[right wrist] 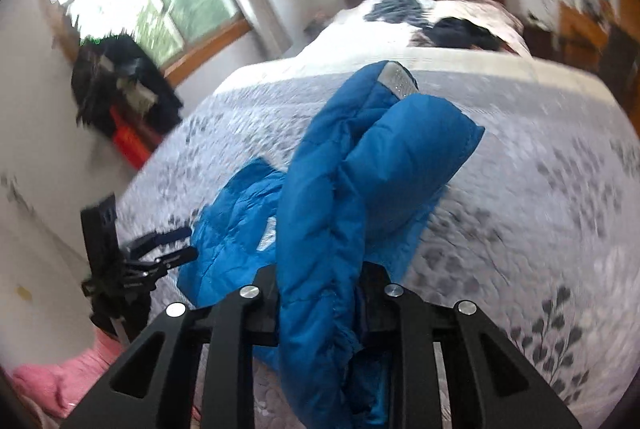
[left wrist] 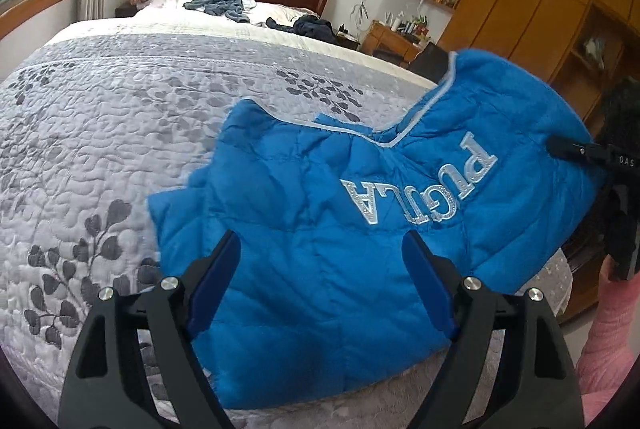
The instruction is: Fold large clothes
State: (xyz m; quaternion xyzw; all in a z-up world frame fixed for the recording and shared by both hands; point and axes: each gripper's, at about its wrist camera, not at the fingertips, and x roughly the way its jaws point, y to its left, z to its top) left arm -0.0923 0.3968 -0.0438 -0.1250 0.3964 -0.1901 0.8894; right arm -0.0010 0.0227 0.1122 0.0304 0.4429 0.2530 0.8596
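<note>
On bed (left wrist: 120,109), blue jacket (left wrist: 320,229) reads "PUGLA".

The left gripper (left wrist: 320,277) is spread wide, its two blue-padded fingers (left wrist: 214,281) well apart and clamping nothing, angled forward and down over blue fabric. In the right wrist view it shows small at the left edge, fingers parted. The right gripper (right wrist: 320,293) is closed tight, a thick bunch of fabric pinched between its fingers and hiding the tips. In the left wrist view it reaches in from the right edge, level and pointing left. A pink sleeve (left wrist: 608,349) shows below it.
</note>
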